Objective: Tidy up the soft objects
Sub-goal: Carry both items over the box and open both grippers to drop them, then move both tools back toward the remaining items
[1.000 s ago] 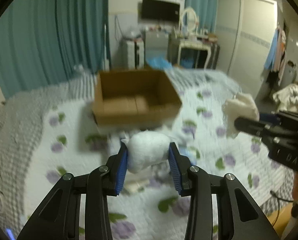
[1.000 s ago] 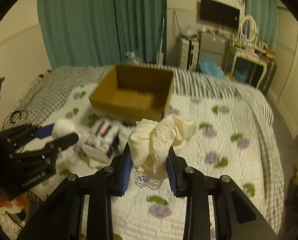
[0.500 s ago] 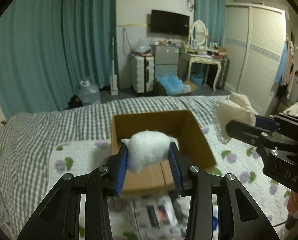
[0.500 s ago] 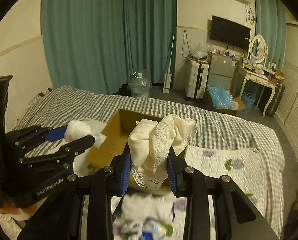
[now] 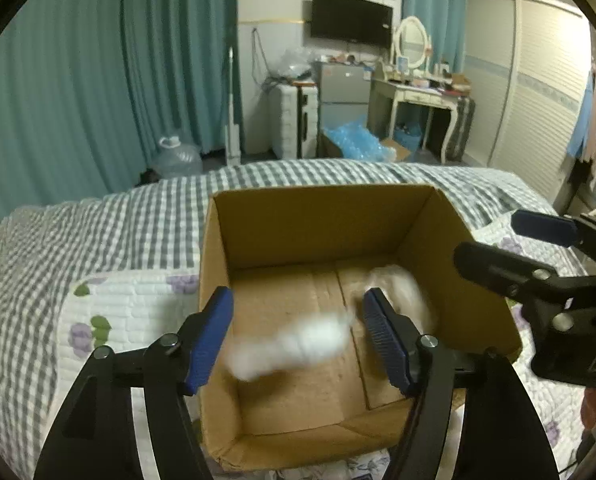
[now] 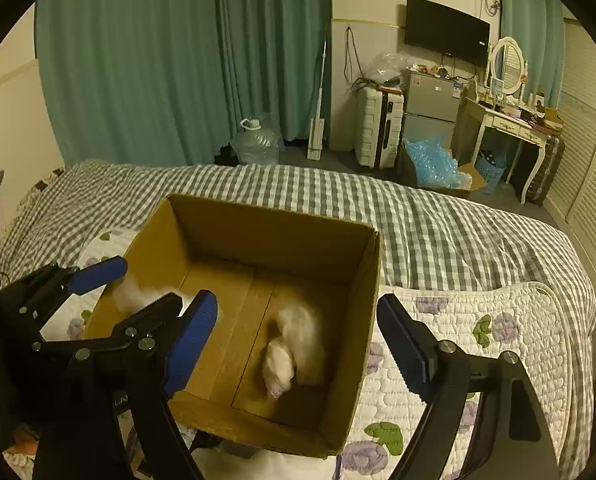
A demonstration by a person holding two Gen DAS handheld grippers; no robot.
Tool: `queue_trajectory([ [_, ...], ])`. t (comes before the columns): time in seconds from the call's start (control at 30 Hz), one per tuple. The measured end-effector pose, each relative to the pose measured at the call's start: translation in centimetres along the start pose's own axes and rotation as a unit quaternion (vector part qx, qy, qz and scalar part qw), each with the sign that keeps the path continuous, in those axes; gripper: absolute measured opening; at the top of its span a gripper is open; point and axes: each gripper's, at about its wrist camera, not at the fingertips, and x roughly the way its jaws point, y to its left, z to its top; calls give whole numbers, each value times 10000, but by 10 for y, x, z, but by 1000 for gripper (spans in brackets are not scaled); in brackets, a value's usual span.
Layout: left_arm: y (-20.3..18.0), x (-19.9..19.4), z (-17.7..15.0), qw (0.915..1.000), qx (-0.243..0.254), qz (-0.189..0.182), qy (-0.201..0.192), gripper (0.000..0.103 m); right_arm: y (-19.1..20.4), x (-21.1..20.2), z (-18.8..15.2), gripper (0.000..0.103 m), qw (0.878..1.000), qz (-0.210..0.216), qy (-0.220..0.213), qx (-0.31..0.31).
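One box is sitting on the bed, and two white soft lumps are showing blurred: a fluffy ball between the left gripper's spread jaws, a cream cloth inside the box under the spread right gripper. Teal curtains are hanging behind.

Teal curtains, checkered bed

Place: a home bedroom.
Bed: checked cover, fills the middle of the frame.
Curtains: teal, upper left.
TV: on the wall, upper right.
Dressing table: white, with an oval mirror, right.
Wardrobe: slatted doors, right edge.
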Motion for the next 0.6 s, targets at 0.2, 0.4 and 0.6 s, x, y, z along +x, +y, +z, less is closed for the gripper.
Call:
queue_trajectory([
  [0.2, -2, -41, 13, 9995, 61, 159, -256, 68, -7, -43, 11, 82, 9995, -51, -286, 126],
  [0.4, 2, -130, 30, 9970, -31, 118, -769, 71, 6, -140, 25, 87, 9965, -105, -824, 70],
  [0.6, 12, -233, 28, 9900, -256, 313, -1351, 72, 30, -247, 18, 89, 9913, -243, -1284, -130],
])
